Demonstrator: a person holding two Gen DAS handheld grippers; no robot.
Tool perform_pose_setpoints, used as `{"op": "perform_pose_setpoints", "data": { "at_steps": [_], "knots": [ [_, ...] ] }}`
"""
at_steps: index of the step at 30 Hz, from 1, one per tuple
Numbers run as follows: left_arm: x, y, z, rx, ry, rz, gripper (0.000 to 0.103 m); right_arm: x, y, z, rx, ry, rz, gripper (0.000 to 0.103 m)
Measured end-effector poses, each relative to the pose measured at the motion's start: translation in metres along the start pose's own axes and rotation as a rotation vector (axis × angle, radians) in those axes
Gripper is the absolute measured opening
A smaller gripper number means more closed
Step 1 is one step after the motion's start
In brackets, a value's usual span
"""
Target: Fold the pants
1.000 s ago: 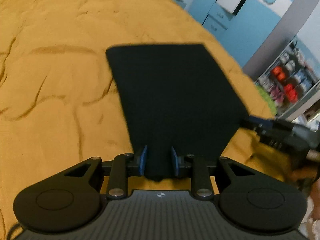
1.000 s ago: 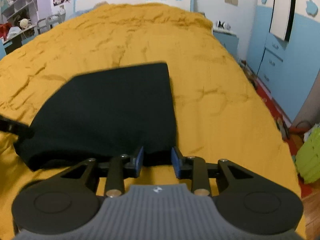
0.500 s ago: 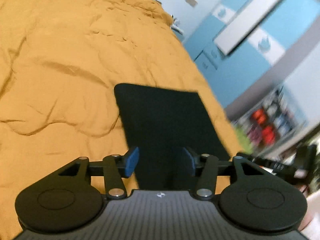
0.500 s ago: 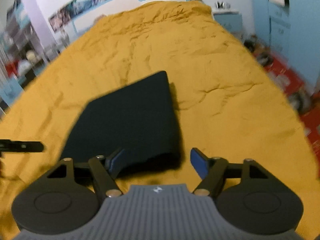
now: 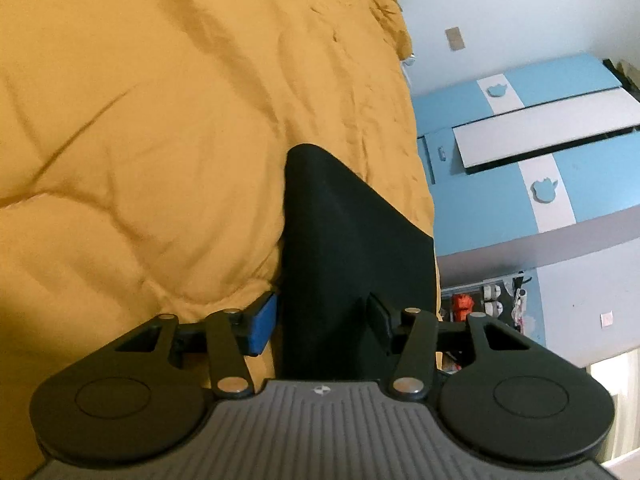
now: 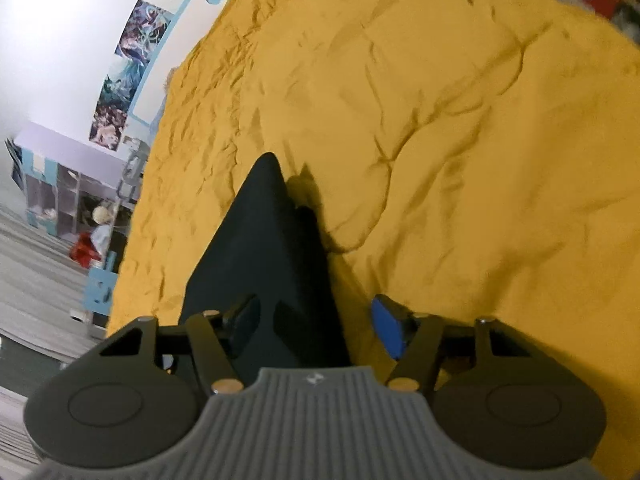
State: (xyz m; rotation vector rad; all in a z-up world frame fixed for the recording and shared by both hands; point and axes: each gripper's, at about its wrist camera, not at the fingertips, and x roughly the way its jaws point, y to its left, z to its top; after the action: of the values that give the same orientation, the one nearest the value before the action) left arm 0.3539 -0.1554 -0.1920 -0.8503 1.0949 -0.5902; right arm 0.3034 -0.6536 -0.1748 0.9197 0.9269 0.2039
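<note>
Both tongs stand spread, one on each side edge of the pants. Left tongs (image 5: 322,322) straddle the left edge of the pants (image 5: 352,248), blue pad just outside the cloth and the other pad over it. Right tongs (image 6: 316,320) mirror this on the right edge of the pants (image 6: 272,256). The dark, already compact bundle lies flat on the yellow bed (image 5: 140,140), near its side edge.

The step looks like a release or a regrip. To do it well, keep the tongs wide and level, draw straight back without snagging the top layer, and leave the stacked edges aligned.
</note>
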Motion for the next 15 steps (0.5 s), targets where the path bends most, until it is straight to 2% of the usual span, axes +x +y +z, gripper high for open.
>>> {"op": "perform_pose_setpoints", "data": {
  "at_steps": [2, 6, 8, 12, 15],
  "knots": [
    [0.007, 0.002, 0.002, -0.001, 0.004, -0.003, 0.055, 0.008, -0.004, 0.002, 0.005, 0.011, 0.017, 0.047],
    [0.011, 0.007, 0.003, -0.006, -0.004, -0.003, 0.047, 0.025, -0.008, 0.005, 0.021, 0.032, 0.074, 0.039],
    [0.010, 0.005, 0.002, -0.001, -0.007, -0.003, 0.038, 0.032, -0.008, 0.007, 0.028, 0.043, 0.091, 0.032],
    [0.007, -0.002, 0.002, 0.035, -0.002, 0.024, 0.030, 0.038, -0.009, 0.008, 0.038, 0.054, 0.120, 0.023],
    [0.002, -0.011, 0.002, 0.073, -0.005, 0.050, 0.025, 0.035, -0.005, 0.008, 0.018, 0.050, 0.110, 0.020]
  ]
}}
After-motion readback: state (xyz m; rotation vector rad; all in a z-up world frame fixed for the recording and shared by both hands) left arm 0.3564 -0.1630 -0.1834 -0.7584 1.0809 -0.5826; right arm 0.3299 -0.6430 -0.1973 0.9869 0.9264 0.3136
